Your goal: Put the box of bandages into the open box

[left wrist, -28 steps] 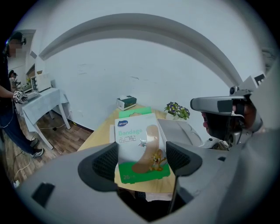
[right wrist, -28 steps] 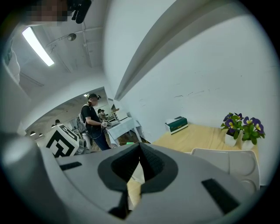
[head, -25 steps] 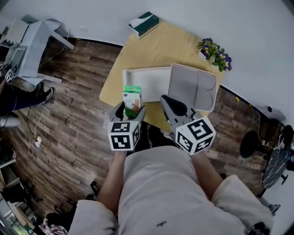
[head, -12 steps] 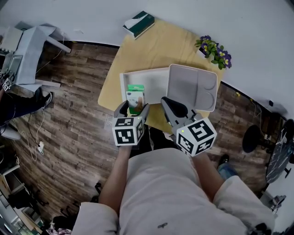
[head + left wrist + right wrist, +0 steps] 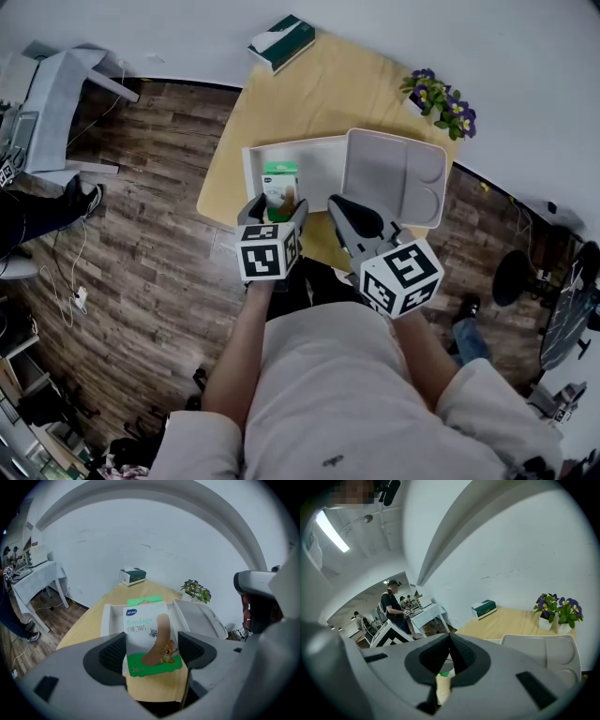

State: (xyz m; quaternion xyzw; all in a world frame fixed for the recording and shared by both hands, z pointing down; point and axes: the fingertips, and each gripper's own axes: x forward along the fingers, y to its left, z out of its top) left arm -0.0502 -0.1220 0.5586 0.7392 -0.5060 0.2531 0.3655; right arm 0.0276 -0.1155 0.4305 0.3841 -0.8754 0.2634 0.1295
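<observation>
- The left gripper (image 5: 273, 208) holds the box of bandages (image 5: 279, 180) between its 2 jaws; in the left gripper view the dark pads press on both narrow sides of the box of bandages (image 5: 150, 639), so the left gripper (image 5: 152, 651) is closed on it.
- The box of bandages stands upright, with the printed front towards the camera of the gripper and a green top edge.
- In the head view, the box of bandages lies over the left end of the open box (image 5: 319, 169). I cannot tell if it touches the bottom of it.
- The open box is white and shallow. Its lid (image 5: 392, 178) lies open, just beside it on the right.
- In the left gripper view, the open box (image 5: 107, 616) is directly behind the held box, and the lid (image 5: 197, 616) is to the right.
- The right gripper (image 5: 342, 208) hangs over the near edge of the table (image 5: 319, 94), near the lid.
- In the right gripper view, the 2 jaws of the right gripper (image 5: 449, 660) stand together, with nothing held between them.
- The table is of light wood. At its far edge lies a green tissue box (image 5: 281, 42), and at the right corner stand 2 small pots of purple flowers (image 5: 441, 105).
- The floor (image 5: 141, 234) is of dark wooden boards.
- In the right gripper view, a person in dark clothes (image 5: 393, 604) stands far behind, at a white side table.
</observation>
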